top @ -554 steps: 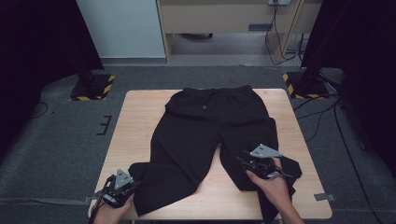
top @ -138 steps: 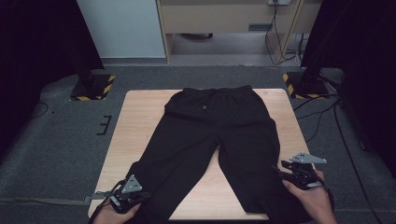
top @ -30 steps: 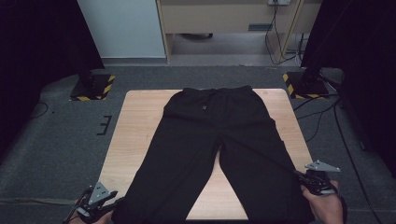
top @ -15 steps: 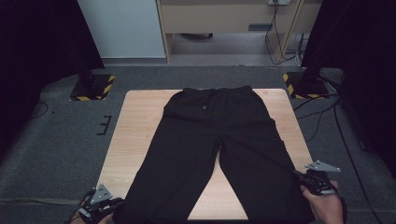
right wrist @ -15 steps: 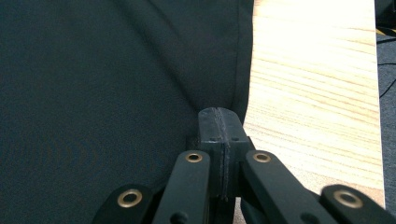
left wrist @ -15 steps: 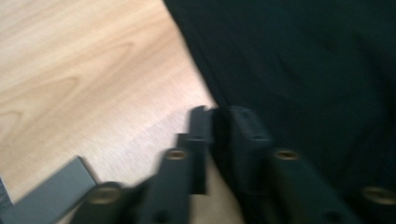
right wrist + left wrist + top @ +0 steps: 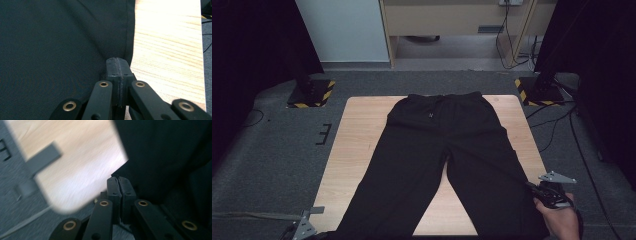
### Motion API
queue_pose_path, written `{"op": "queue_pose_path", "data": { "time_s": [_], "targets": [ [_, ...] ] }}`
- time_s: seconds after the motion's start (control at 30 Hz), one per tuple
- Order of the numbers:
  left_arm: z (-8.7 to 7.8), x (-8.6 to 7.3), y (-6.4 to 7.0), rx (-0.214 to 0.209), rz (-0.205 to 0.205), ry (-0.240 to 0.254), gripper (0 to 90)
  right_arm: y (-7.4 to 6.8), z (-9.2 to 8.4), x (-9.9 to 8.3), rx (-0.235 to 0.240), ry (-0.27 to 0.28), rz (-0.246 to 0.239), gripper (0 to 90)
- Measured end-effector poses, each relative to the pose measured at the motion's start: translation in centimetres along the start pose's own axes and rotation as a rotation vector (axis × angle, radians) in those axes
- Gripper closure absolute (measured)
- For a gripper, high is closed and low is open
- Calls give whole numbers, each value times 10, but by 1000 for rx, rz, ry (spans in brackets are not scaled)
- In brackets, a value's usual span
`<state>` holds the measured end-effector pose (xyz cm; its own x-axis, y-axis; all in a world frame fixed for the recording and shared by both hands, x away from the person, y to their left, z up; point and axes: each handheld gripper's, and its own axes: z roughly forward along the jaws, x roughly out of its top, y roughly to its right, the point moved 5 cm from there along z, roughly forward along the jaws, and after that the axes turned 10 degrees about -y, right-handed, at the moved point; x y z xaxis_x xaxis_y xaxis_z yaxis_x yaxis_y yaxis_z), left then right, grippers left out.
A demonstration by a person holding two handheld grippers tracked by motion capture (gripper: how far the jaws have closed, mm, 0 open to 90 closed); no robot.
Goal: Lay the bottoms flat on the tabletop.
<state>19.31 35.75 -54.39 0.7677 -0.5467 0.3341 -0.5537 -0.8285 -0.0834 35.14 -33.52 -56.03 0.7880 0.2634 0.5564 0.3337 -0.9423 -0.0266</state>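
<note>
- The wooden counter [image 7: 357,145] lies ahead of both claws and carries the black trousers [image 7: 447,150], spread flat with the waistband at the far edge and the two legs running back toward the person. The trousers lie much as they did a second ago; well before that the legs were rumpled and folded over one another, and now they are straight.
- The right trouser leg ends at the right claw [image 7: 532,186], which sits at the counter's near right corner, where it was a second ago. In the right gripper view the right claw [image 7: 117,62] has its jaws pressed together on the hem edge of the black cloth, with the seam running straight ahead of it and bare wood to its right.
- The left claw [image 7: 319,232] is at the near left corner, and sits closer to the left trouser leg than it did a second ago. Its jaws have just been closing; in the left gripper view the left claw [image 7: 121,182] has them together at the corner of the black cloth, though whether cloth is pinched between them cannot be told.
- A small pale mark [image 7: 431,115] sits below the waistband, too small to read. No other writing is legible.
</note>
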Motion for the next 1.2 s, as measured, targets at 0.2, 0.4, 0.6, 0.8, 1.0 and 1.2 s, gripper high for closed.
{"op": "queue_pose_path", "data": {
  "time_s": [0.2, 0.4, 0.6, 0.8, 1.0, 1.2],
  "targets": [
    [-22, 13, -16, -5, -79, 187, 688, -1, 0, 1, 1, -1, -4, 892],
    [-10, 73, 3, -65, -24, 300, 444, -6, -4, 6, -7, 46, -1, 749],
    [23, 103, 14, -87, 4, 251, 339, -17, -12, 16, -1, 120, -20, 519],
    [43, 112, 21, -96, 20, 204, 370, -33, -12, 21, 27, 150, -68, 349],
    [51, 114, 23, -96, 44, 188, 598, -37, -4, 25, 46, 124, -81, 251],
    [49, 114, 24, -83, 62, 165, 897, -32, -3, 28, 64, 102, -83, 332]
  ]
}}
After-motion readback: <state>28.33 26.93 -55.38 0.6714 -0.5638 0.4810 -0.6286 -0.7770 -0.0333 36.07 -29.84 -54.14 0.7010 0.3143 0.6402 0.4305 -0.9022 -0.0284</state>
